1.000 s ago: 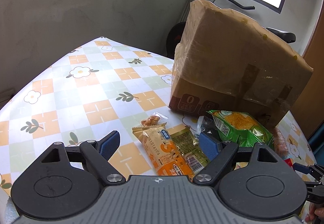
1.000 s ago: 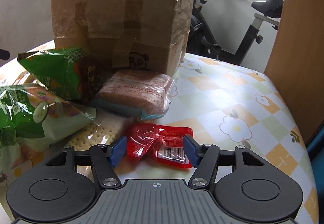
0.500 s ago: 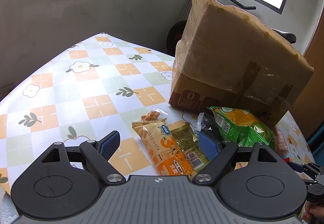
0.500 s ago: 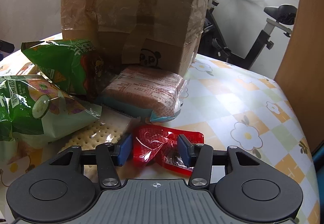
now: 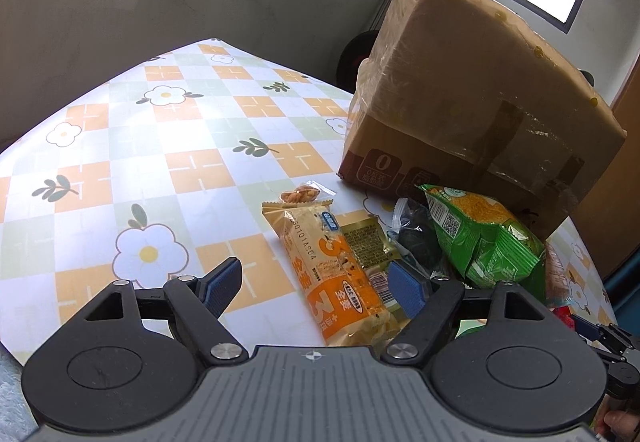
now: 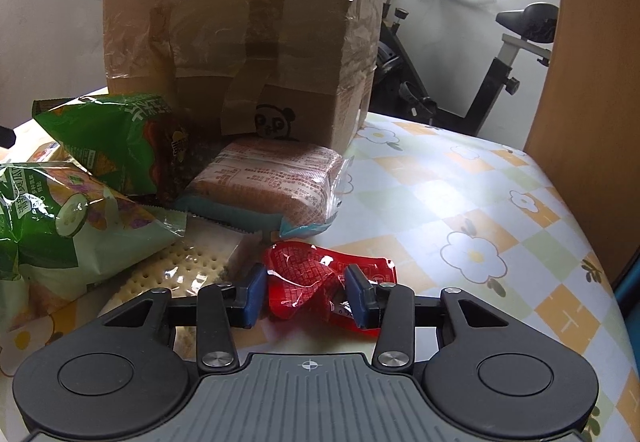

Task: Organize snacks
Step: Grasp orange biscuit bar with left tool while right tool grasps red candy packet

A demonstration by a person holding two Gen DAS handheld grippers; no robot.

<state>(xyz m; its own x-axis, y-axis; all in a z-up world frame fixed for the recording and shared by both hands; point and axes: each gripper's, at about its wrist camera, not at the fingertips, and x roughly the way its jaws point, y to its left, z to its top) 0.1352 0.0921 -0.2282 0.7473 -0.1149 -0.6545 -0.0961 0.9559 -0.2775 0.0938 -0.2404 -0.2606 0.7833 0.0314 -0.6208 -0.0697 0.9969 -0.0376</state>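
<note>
My right gripper (image 6: 306, 292) is shut on a red snack packet (image 6: 316, 278), which crumples between the pads just above the table. Behind it lie a pink wrapped pack (image 6: 272, 178), a cracker pack (image 6: 180, 266) and two green bags (image 6: 116, 146). My left gripper (image 5: 316, 284) is open and empty, with an orange snack bar (image 5: 332, 274) and a gold packet (image 5: 366, 246) lying between its fingers on the table. A green chip bag (image 5: 480, 238) and a dark packet (image 5: 416, 234) lie to its right.
A large taped cardboard box (image 5: 472, 110) stands on the flowered tablecloth (image 5: 160, 146) behind the snacks; it also shows in the right wrist view (image 6: 240, 34). An exercise bike (image 6: 500, 54) and a wooden panel (image 6: 592, 82) stand past the table's far right edge.
My right gripper's fingers have closed inward onto the red packet, squeezing it. My left gripper stayed open and shifted slightly over the orange bar.
</note>
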